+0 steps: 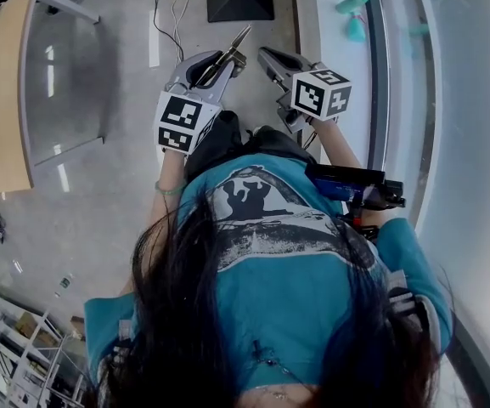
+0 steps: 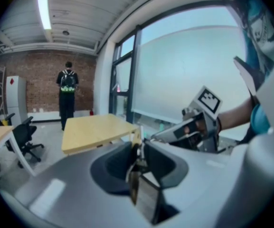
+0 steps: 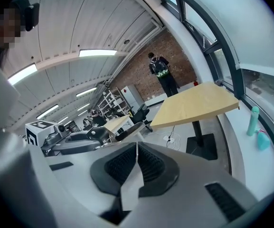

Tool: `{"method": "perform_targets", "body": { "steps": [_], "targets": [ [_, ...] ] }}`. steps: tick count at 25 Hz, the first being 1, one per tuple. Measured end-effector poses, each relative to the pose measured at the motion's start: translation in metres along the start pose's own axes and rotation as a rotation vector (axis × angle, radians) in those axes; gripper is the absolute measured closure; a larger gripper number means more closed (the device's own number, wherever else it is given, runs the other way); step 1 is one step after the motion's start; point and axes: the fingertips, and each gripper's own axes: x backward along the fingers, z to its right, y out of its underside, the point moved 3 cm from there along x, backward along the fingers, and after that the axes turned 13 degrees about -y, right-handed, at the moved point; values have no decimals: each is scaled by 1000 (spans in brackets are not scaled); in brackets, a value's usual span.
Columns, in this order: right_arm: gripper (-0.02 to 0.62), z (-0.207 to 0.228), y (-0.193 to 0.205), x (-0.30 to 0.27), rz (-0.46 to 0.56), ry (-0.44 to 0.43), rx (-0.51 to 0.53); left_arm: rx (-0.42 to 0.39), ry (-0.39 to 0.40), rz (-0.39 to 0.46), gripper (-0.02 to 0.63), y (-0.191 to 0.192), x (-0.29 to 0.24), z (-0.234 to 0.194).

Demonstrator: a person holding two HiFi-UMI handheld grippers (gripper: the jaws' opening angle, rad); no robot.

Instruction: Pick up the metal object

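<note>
The left hand-held gripper (image 1: 221, 64) is clamped on the metal object (image 1: 236, 42), a slim piece, possibly pliers, poking out past its tips above the floor (image 1: 100, 100). The right hand-held gripper (image 1: 267, 56), just beside it, has its jaws pressed together with nothing between them.
</note>
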Motion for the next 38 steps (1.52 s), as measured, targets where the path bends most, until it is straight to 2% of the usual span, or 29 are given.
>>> {"method": "perform_targets", "body": {
  "steps": [3, 5, 9, 17, 21, 38],
  "targets": [
    [575, 11, 21, 61, 5, -11, -3, 3, -23, -11, 515, 2, 0, 61],
    [575, 13, 35, 83, 3, -25, -6, 1, -41, -24, 516, 7, 3, 85],
    [575, 6, 53, 105, -6, -53, -7, 20, -74, -46, 516, 18, 18, 110],
    [577, -25, 93, 138, -35, -72, -6, 34, -91, -72, 517, 42, 62, 151],
    [577, -27, 100, 143, -58, -80, 13, 37, -104, -70, 517, 45, 65, 158],
    [577, -33, 97, 143, -41, -115, 40, 48, -146, -50, 517, 42, 69, 153]
  ]
}}
